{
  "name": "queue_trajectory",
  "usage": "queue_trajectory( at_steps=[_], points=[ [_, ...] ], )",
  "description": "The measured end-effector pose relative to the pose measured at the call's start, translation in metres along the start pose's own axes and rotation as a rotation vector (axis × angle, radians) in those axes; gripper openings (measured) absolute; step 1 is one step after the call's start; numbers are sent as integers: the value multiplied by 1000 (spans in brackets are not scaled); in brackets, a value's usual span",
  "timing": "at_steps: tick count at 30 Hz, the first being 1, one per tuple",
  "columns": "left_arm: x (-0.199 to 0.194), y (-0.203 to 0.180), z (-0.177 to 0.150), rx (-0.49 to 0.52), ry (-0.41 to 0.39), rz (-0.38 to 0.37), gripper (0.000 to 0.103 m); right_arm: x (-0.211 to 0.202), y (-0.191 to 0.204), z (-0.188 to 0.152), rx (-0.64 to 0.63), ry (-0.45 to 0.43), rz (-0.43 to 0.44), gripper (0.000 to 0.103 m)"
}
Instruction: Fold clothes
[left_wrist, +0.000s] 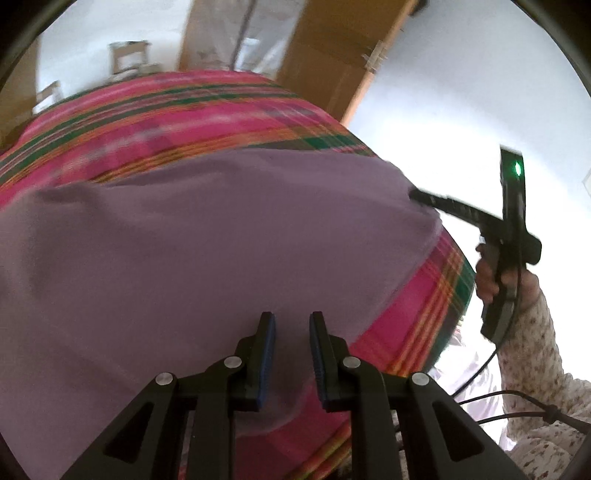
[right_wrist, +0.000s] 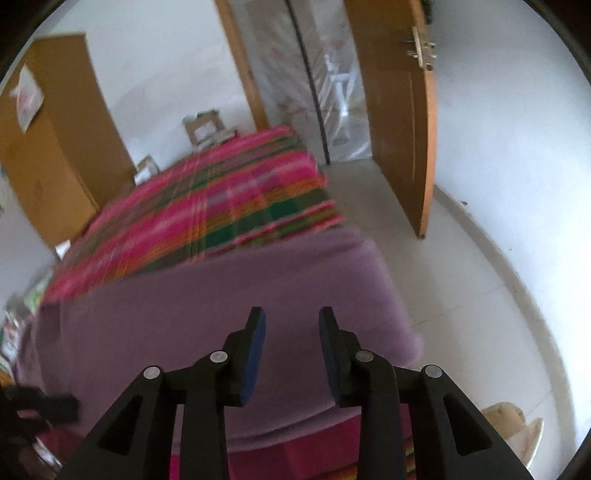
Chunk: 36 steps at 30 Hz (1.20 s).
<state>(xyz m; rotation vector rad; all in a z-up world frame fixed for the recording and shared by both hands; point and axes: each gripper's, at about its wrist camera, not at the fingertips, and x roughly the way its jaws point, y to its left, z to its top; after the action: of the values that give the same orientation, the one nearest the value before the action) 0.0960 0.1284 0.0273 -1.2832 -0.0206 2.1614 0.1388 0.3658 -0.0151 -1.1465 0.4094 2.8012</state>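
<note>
Hovering over the purple garment (left_wrist: 192, 251) on the plaid bed cover (left_wrist: 207, 110), my left gripper (left_wrist: 292, 325) and right gripper (right_wrist: 291, 321) both hold jaws parted, gripping nothing.

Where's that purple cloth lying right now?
The purple cloth lies spread on the pink plaid bedcover, filling the lower middle of both wrist views, just ahead of the left gripper and right gripper.
</note>
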Motion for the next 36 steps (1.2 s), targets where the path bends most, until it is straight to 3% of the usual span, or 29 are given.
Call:
queue_trajectory(
  at_steps=[6, 9, 16, 24, 30, 36],
  points=[
    [-40, 58, -16, -139, -83, 84, 19, 0, 16, -12, -5, -3, -74, 31],
    [-63, 89, -24, -220, -127, 144, 20, -9, 40, -12, -53, -36, -39, 32],
    [-115, 153, -49, -377, -220, 285, 23, -12, 119, -11, -221, -67, 89, 32],
    [-141, 210, -88, -535, -210, 384, 23, 0, 206, -53, -483, 59, 350, 33],
    [-169, 218, -117, -601, -245, 435, 23, -9, 221, -70, -522, 89, 368, 33],
    [-183, 226, -136, -690, -263, 442, 28, -32, 234, -78, -550, 46, 471, 38]
  ],
)
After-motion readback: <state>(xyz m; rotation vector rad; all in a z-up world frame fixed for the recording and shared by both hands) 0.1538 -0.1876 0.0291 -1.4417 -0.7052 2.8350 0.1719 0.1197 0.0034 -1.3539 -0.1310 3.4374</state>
